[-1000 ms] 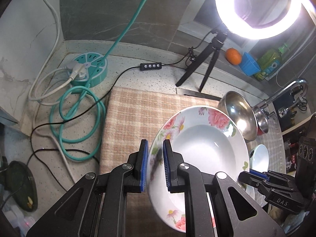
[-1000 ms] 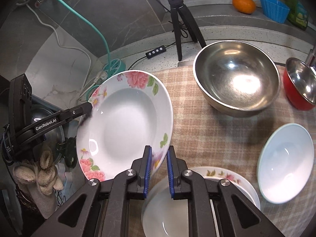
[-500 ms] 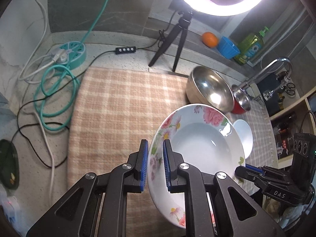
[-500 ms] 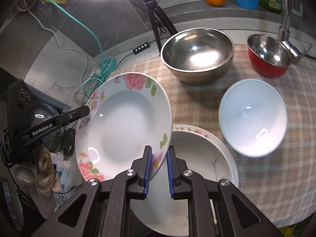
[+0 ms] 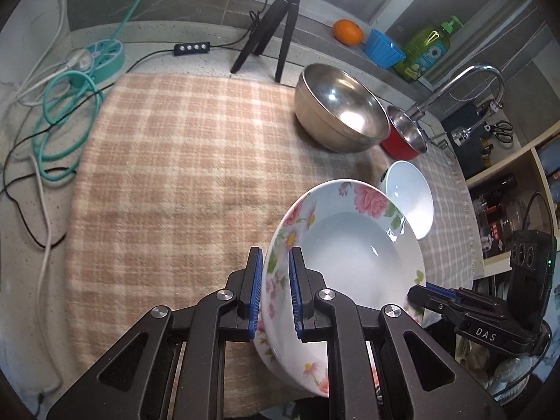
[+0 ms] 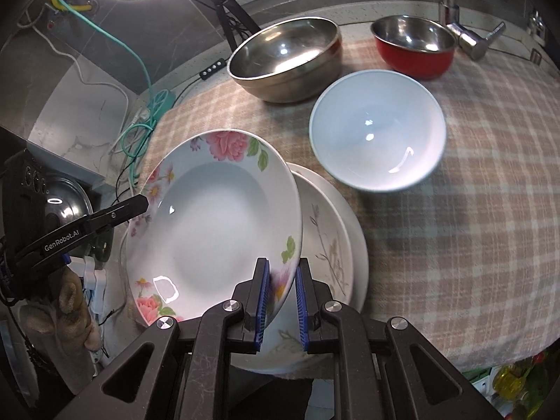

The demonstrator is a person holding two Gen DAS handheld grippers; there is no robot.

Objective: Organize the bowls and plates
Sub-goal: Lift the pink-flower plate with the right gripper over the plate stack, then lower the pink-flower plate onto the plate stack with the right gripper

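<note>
A deep white plate with pink roses (image 5: 353, 255) (image 6: 213, 231) is held tilted above the checked cloth by both grippers. My left gripper (image 5: 274, 294) is shut on its left rim. My right gripper (image 6: 281, 304) is shut on its right rim. Under it, in the right wrist view, lies a white plate with a grey twig pattern (image 6: 329, 241). A plain white bowl (image 6: 378, 133) (image 5: 409, 199) stands behind it, then a large steel bowl (image 6: 287, 56) (image 5: 341, 108) and a red bowl with a steel inside (image 6: 414, 45) (image 5: 404, 136).
The checked cloth (image 5: 182, 175) covers the counter. A ring light tripod (image 5: 276, 24), a teal power strip (image 5: 105, 56) and coiled cables (image 5: 59, 112) are at the back left. A tap (image 5: 455, 87), an orange (image 5: 346, 31), a blue cup (image 5: 383, 49) and a green bottle (image 5: 425, 49) are at the back right.
Both grippers have carried the rose plate back toward the cloth's near edge and lower. It now hangs over the twig-pattern plate, and more of the white bowl shows behind it.
</note>
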